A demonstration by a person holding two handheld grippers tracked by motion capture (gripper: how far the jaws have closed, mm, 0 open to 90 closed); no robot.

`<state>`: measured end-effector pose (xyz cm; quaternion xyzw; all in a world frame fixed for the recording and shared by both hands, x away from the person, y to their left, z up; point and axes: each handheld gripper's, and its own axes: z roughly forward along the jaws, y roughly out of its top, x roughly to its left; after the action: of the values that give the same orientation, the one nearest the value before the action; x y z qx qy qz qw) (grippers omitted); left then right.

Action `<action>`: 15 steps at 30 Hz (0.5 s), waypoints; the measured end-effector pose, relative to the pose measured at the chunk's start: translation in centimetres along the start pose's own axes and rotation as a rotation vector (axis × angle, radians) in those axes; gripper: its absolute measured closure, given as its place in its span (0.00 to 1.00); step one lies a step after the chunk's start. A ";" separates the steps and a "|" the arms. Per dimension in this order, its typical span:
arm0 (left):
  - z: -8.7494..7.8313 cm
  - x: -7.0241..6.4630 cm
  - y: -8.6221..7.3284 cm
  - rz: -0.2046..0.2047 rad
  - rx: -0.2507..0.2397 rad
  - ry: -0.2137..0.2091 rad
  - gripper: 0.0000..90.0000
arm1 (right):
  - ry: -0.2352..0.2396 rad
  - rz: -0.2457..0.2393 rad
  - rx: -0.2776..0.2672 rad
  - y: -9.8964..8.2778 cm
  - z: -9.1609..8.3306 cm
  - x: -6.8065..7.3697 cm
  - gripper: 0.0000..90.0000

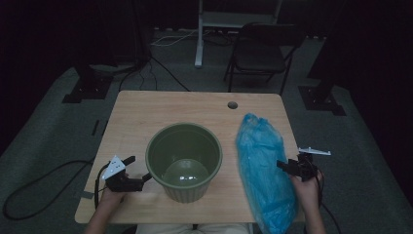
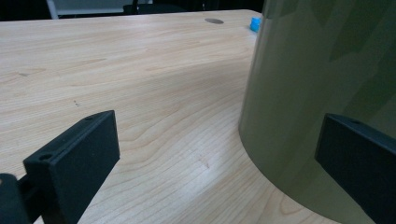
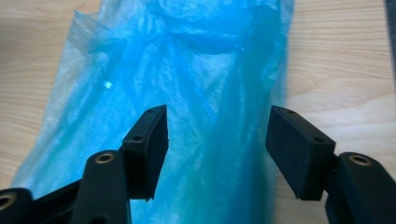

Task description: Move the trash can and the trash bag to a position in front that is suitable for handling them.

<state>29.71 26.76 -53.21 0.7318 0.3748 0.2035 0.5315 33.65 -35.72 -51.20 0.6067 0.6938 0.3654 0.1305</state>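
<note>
A green plastic pot (image 1: 184,161) stands upright on the wooden table (image 1: 160,109), near the front middle, with a pale sheen at its bottom. My left gripper (image 1: 138,169) sits low at the pot's left side and is open. In the left gripper view the pot's wall (image 2: 317,93) curves in front of the right jaw, and the left jaw stands over bare wood. A crumpled blue plastic bag (image 1: 263,165) lies along the table's right side and hangs over the front edge. My right gripper (image 1: 287,165) hovers at the bag's right edge. Its jaws (image 3: 217,149) stand apart over the blue plastic bag (image 3: 196,70) without pressing on it.
A round cable hole (image 1: 232,105) sits near the table's far edge. A folding chair (image 1: 260,51) and a white stand leg (image 1: 198,44) are behind the table. Cables (image 1: 29,195) trail over the dark floor at the left.
</note>
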 end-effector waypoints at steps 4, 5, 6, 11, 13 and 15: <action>0.0 0.1 -0.1 -0.004 0.002 0.002 0.00 | 0.017 0.023 -0.006 -0.6 -0.4 -0.6 0.41; 0.0 0.2 -0.1 -0.006 0.002 0.003 0.00 | 0.008 0.017 -0.008 -0.9 -0.6 -0.9 0.41; 0.0 0.2 -0.1 -0.008 0.003 0.003 0.00 | 0.008 0.017 -0.008 -0.9 -0.6 -0.9 0.41; 0.1 0.0 0.0 -0.002 0.005 -0.001 0.00 | 0.003 0.036 -0.009 -1.3 -0.7 -1.9 0.41; 0.2 -0.1 0.0 -0.001 0.006 -0.003 0.00 | 0.007 0.039 -0.017 -1.2 -0.7 -2.2 0.41; 0.3 -0.1 0.0 -0.004 0.008 -0.004 0.00 | 0.030 0.048 -0.018 -0.9 -0.5 -2.4 0.39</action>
<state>29.86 26.52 -53.34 0.7337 0.3760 0.1993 0.5298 33.22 -38.14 -52.09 0.6163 0.6778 0.3836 0.1165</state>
